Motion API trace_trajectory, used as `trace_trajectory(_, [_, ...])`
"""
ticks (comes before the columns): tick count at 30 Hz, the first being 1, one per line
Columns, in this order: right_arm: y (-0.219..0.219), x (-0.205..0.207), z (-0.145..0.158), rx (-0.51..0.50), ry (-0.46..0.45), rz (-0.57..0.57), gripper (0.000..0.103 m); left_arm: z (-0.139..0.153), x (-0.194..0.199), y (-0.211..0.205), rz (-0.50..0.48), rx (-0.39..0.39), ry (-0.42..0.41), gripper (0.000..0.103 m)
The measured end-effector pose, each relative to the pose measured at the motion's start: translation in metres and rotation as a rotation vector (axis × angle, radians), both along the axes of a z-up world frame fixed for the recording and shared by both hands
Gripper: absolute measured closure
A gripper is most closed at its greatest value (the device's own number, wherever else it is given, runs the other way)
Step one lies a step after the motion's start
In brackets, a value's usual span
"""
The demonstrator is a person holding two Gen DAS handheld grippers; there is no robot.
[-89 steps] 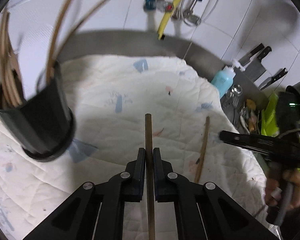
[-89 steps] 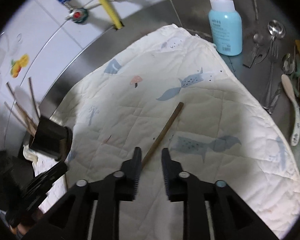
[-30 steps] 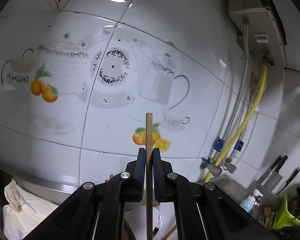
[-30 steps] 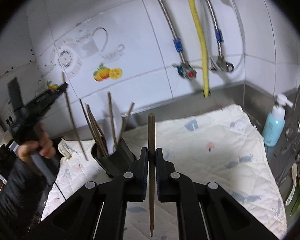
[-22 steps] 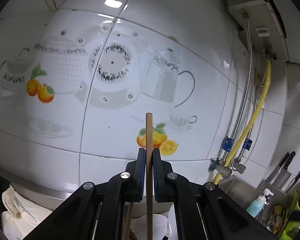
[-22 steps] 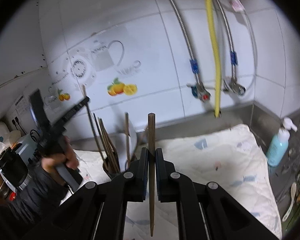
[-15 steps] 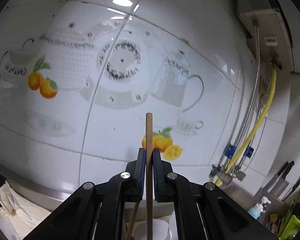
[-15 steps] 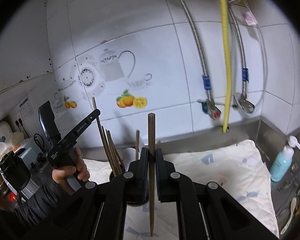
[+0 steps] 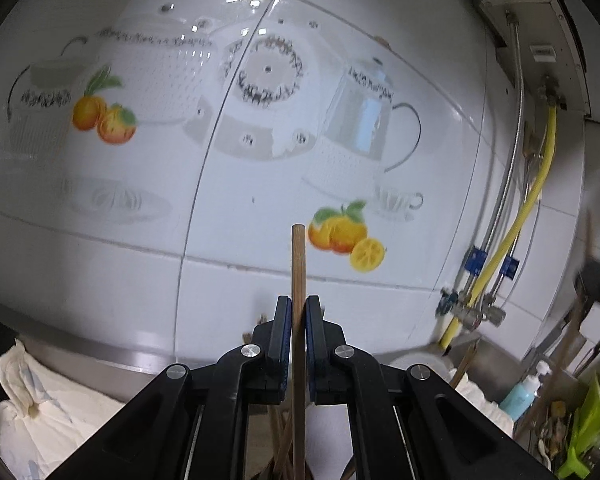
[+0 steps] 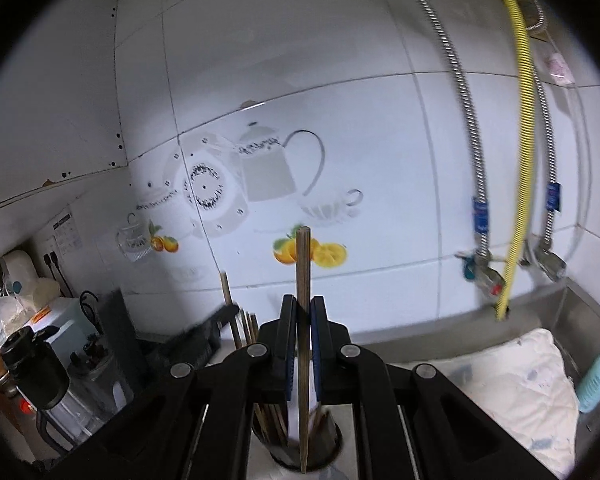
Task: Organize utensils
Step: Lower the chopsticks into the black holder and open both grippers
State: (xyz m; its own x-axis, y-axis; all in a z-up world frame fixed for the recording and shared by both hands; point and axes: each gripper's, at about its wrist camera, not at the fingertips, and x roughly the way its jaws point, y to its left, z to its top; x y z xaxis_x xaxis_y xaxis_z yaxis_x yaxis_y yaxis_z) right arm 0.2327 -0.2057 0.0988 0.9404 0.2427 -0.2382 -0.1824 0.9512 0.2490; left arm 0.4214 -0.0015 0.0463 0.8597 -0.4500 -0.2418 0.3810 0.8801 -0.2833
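Observation:
My left gripper (image 9: 299,316) is shut on a brown chopstick (image 9: 299,264) held upright in front of the tiled wall; its lower end runs down among other chopsticks (image 9: 280,452) below the jaws. My right gripper (image 10: 303,316) is shut on a second chopstick (image 10: 302,264), upright, its pointed tip just above the black holder (image 10: 300,452), which holds several chopsticks. The left gripper (image 10: 204,334) shows blurred at the left of the holder, with its chopstick (image 10: 227,292) standing up from it.
A white quilted cloth (image 10: 512,384) covers the steel counter. A blue soap bottle (image 10: 598,376) stands at its right. Yellow and metal hoses (image 10: 520,160) hang on the wall. Appliances (image 10: 32,364) stand at the left. A green rack (image 9: 588,428) and knives are at the far right.
Both grippers have tilted up and moved over the holder with their chopsticks. Three seconds ago the right gripper was open over a chopstick lying on the cloth; it now holds it upright.

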Motion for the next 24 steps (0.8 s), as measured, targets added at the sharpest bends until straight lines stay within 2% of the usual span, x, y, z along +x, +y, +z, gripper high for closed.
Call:
trace_trajectory(8, [0.02, 0.025, -0.01, -0.01, -0.046, 0.04, 0.094, -0.014, -0.009, 0.004, -0.013, 0.045, 0.039, 0.096])
trace_trajectory(24, [0.039, 0.042, -0.059, -0.054, 0.053, 0.086, 0.094, -0.023, -0.018, 0.021, -0.044, 0.072, 0.105, 0.094])
